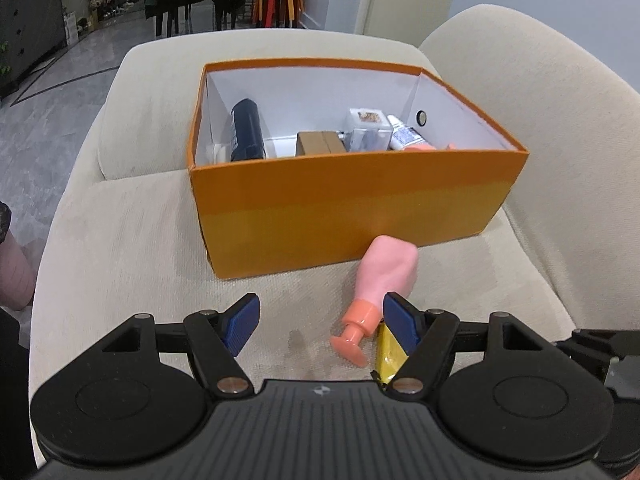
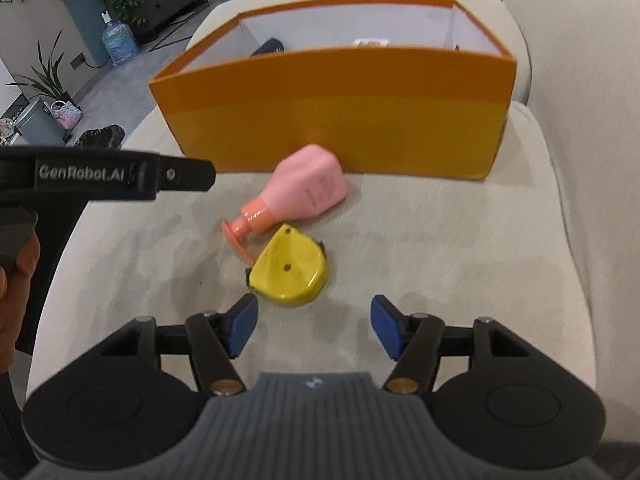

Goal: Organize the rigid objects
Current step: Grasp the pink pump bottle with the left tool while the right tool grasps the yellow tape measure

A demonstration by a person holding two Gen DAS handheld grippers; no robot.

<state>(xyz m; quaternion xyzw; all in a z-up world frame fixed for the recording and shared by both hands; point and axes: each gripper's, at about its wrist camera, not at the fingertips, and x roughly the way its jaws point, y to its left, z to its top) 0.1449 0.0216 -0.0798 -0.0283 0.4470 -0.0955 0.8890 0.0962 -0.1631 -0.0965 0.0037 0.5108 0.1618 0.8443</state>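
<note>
A pink pump bottle [image 1: 386,276] [image 2: 304,194] lies on its side on the beige sofa seat, against the front wall of the orange box [image 1: 352,208] [image 2: 340,120]. Beside its pump head lies a yellow tape measure [image 2: 290,268] [image 1: 387,350], half hidden in the left wrist view by a fingertip. My left gripper [image 1: 320,330] hovers open just short of the bottle, nothing between its blue pads. My right gripper [image 2: 314,326] is open too, empty, with the tape measure just ahead of its left pad. Inside the box are a dark bottle [image 1: 247,130], a brown carton [image 1: 318,143], a clear case [image 1: 368,128] and a tube [image 1: 406,134].
The box stands on a beige sofa seat [image 1: 132,248] with a backrest cushion [image 1: 560,128] at the right and an armrest behind. The left tool's black arm [image 2: 116,176] crosses the right wrist view at left, with a hand [image 2: 16,276] below. Stools, plants and grey floor lie beyond.
</note>
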